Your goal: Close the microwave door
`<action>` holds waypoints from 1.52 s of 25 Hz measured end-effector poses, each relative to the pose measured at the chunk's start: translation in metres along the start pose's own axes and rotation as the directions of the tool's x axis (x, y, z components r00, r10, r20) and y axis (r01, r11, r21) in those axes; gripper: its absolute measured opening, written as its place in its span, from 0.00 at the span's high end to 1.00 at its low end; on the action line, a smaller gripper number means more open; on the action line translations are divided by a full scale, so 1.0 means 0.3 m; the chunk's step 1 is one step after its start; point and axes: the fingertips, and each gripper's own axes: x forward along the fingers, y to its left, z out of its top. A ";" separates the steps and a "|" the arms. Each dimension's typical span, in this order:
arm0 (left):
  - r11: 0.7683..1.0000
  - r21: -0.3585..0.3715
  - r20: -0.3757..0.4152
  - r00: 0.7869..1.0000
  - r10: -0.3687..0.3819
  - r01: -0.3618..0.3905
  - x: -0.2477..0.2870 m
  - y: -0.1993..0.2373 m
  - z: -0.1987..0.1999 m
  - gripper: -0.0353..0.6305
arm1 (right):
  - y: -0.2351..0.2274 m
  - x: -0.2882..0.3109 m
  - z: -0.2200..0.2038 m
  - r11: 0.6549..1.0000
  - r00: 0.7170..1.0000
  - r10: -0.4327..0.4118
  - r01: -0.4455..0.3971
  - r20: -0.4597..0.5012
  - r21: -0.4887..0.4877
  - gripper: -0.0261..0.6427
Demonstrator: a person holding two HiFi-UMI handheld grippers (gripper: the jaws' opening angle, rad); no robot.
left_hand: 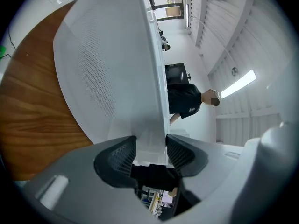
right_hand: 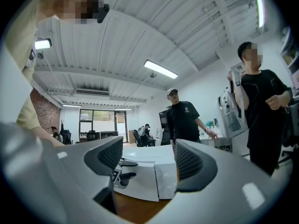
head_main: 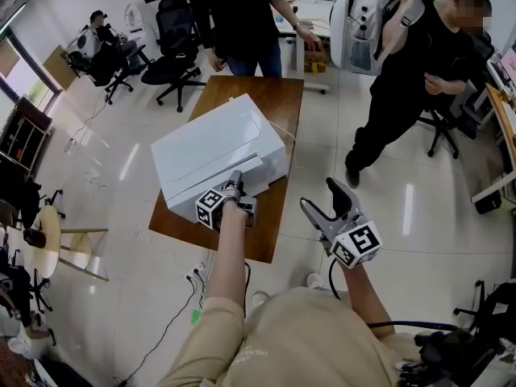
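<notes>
A white microwave [head_main: 218, 147] stands on a brown wooden table [head_main: 270, 95]. Its door [head_main: 260, 168] stands slightly out from the front at the near right corner. My left gripper [head_main: 236, 177] is shut on the door's edge. In the left gripper view the white door panel [left_hand: 117, 69] runs straight into the left gripper [left_hand: 150, 148], and both pads press on it. My right gripper [head_main: 318, 193] hangs in the air right of the table, open and holding nothing. The right gripper view looks between the open right gripper [right_hand: 148, 160] at the microwave [right_hand: 145, 171].
A person in black [head_main: 242, 14] stands at the table's far end, and another [head_main: 419, 79] with a white backpack stands on the right. Office chairs [head_main: 173, 51] are behind the table. A cable [head_main: 173, 321] trails on the floor at the near left.
</notes>
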 end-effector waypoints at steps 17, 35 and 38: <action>0.993 0.118 -0.024 1.000 -0.002 0.005 0.031 -0.005 0.014 0.63 | 0.050 0.033 -0.027 0.998 0.998 0.054 -0.054 -0.021 -0.009 0.46; 0.668 0.705 0.037 0.929 -0.368 0.237 -0.752 -0.519 0.058 0.54 | 0.308 0.081 -0.019 0.984 0.984 0.177 -0.178 -0.011 -0.019 0.46; 0.453 0.886 0.092 0.923 -0.372 0.094 -0.880 -0.570 0.046 0.53 | 0.319 0.090 -0.022 0.984 0.986 0.166 -0.167 -0.009 -0.056 0.46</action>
